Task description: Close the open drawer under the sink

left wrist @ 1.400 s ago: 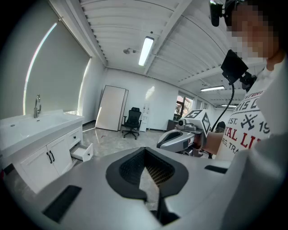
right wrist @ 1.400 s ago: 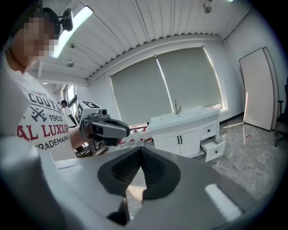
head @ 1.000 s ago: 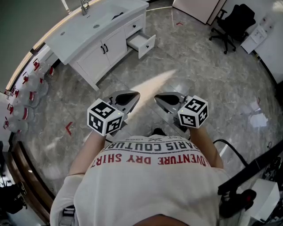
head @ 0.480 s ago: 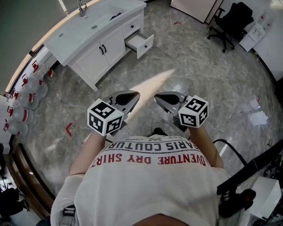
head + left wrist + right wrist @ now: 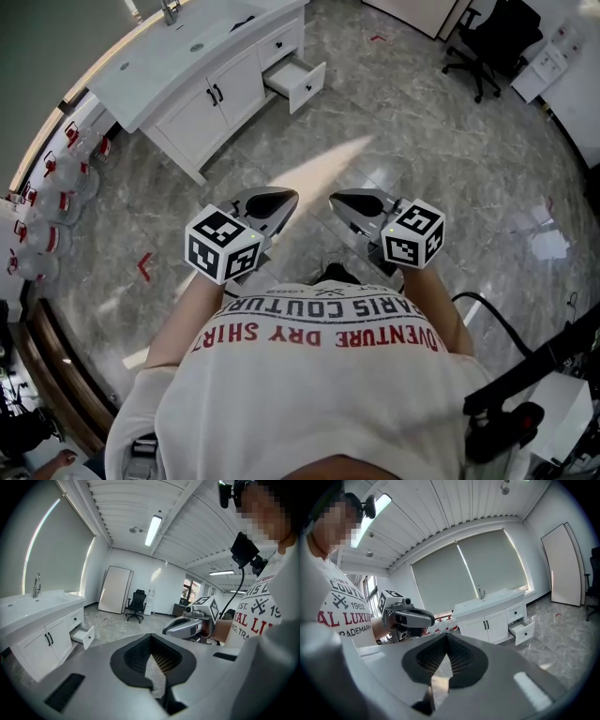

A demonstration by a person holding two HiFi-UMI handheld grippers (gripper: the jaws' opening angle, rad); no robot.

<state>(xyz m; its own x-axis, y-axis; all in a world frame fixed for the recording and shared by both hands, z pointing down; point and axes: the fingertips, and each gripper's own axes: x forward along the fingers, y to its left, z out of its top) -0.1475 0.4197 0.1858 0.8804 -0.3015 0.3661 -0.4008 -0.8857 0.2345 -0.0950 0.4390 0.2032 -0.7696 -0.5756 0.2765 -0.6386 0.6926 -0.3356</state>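
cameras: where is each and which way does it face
Head view: on the head, looking steeply down; shirt, arms, left gripper, right gripper.
Left gripper view: on it, facing right gripper; shirt at right.
Right gripper view: on it, facing left gripper; shirt at left.
All share the open drawer.

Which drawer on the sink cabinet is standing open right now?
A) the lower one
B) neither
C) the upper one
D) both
A: the lower drawer juts out from the cabinet, while the drawer above it sits flush.
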